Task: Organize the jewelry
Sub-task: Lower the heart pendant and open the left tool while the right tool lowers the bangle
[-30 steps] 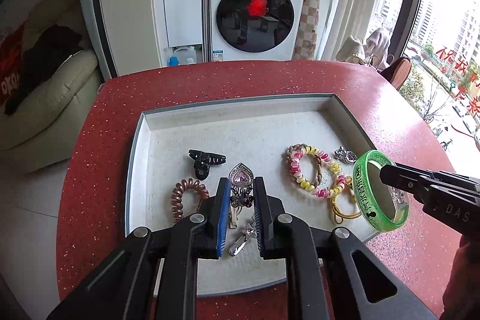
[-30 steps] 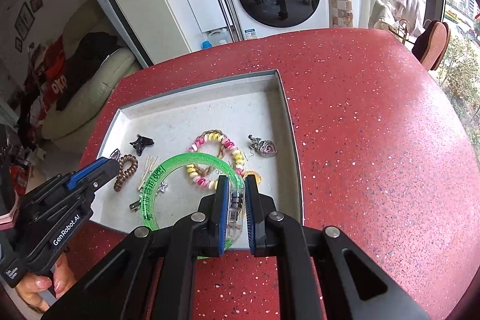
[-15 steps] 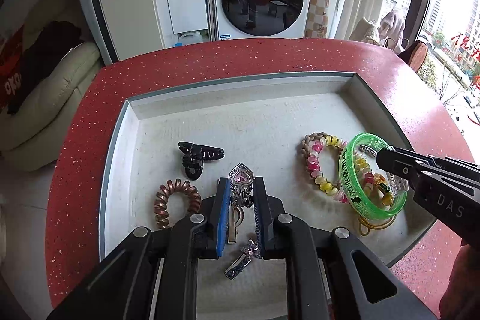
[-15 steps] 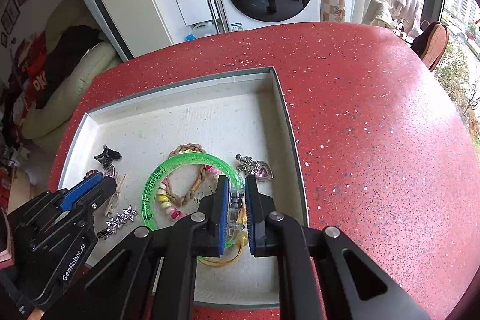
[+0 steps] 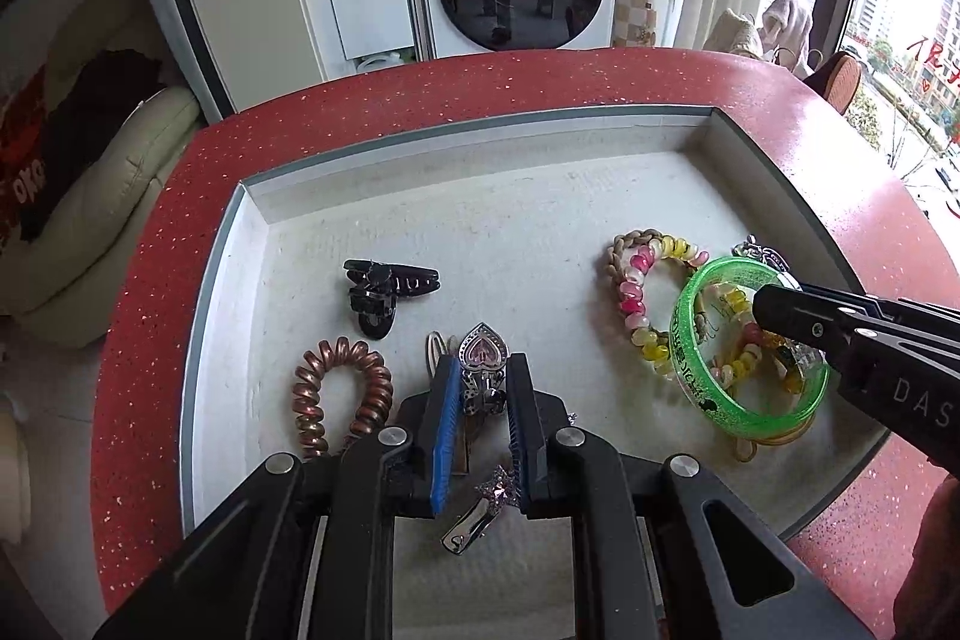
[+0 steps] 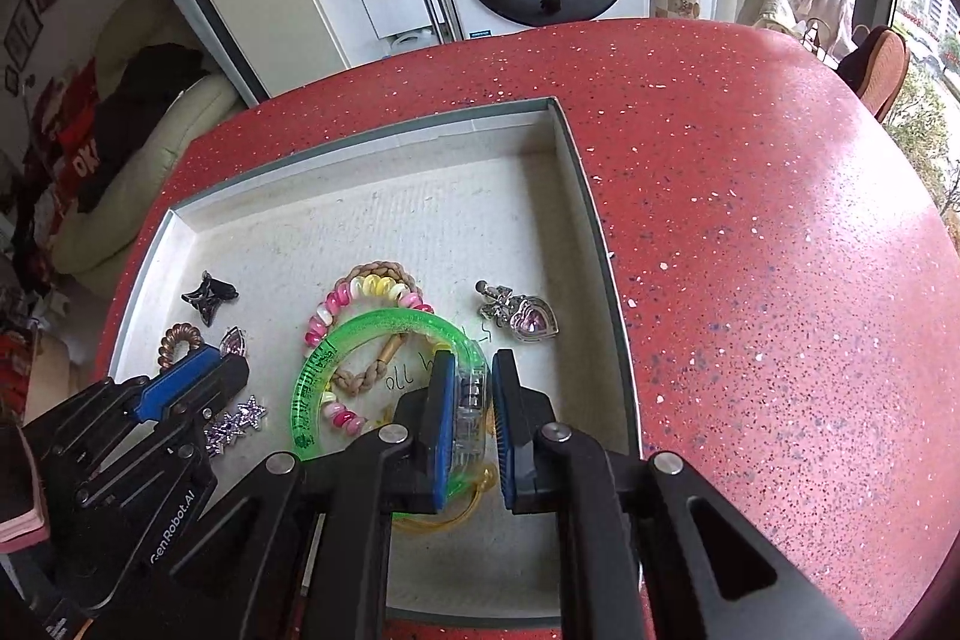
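Observation:
A white tray (image 5: 252, 244) on the red table holds the jewelry. My left gripper (image 5: 480, 376) is shut on a silver heart-shaped hair clip (image 5: 482, 358), low over the tray's front left. My right gripper (image 6: 471, 376) has the green glitter bangle (image 6: 372, 334) between its fingers; the jaws have parted slightly and the bangle rests over a pink and yellow bead bracelet (image 6: 354, 295) in the tray. The bangle (image 5: 720, 340) and right gripper (image 5: 780, 307) also show in the left wrist view.
In the tray lie a black claw clip (image 5: 384, 289), a copper spiral hair tie (image 5: 336, 388), a star hair pin (image 5: 480, 508), a yellow band (image 6: 444, 520) and a second heart clip (image 6: 522, 316). Red table (image 6: 750, 250) extends right.
Both grippers moved forward and down over the tray. The green bangle came down onto the bead bracelet, and my right jaws have widened around it.

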### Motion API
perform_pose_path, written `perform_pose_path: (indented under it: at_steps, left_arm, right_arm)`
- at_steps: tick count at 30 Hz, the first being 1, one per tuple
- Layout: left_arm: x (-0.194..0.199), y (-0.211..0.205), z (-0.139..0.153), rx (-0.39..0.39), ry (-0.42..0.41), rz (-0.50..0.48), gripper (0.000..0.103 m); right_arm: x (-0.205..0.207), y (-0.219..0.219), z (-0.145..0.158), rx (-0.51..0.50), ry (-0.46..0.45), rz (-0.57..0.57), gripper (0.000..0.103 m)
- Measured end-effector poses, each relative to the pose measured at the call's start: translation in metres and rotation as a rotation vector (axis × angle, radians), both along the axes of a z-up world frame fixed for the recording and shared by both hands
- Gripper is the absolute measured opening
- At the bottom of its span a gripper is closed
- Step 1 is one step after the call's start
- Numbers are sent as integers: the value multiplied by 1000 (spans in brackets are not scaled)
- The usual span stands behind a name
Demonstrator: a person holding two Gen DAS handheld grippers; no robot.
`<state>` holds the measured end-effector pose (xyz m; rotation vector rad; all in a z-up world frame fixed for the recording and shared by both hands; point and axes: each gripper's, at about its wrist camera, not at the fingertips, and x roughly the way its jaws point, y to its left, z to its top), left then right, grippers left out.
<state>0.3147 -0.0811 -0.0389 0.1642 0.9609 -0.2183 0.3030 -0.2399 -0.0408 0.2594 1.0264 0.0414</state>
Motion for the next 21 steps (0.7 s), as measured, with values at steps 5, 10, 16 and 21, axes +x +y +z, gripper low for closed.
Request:
perform_pose_path:
  at_steps: [5, 10, 16, 21]
  left_arm:
    - [-5, 0, 5, -5, -23, 14, 34]
    - [-9, 2, 12, 2, -55, 14, 34]
    - [-9, 3, 14, -10, -51, 21, 34]
    - [-11, 8, 17, -11, -52, 31, 34]
  right_arm:
    - [-5, -2, 2, 32, -12, 1, 34]
    - [-13, -1, 12, 54, -42, -2, 34]
    - [-21, 1, 22, 62, -65, -5, 34]
    - [-26, 1, 26, 69, -74, -6, 34]
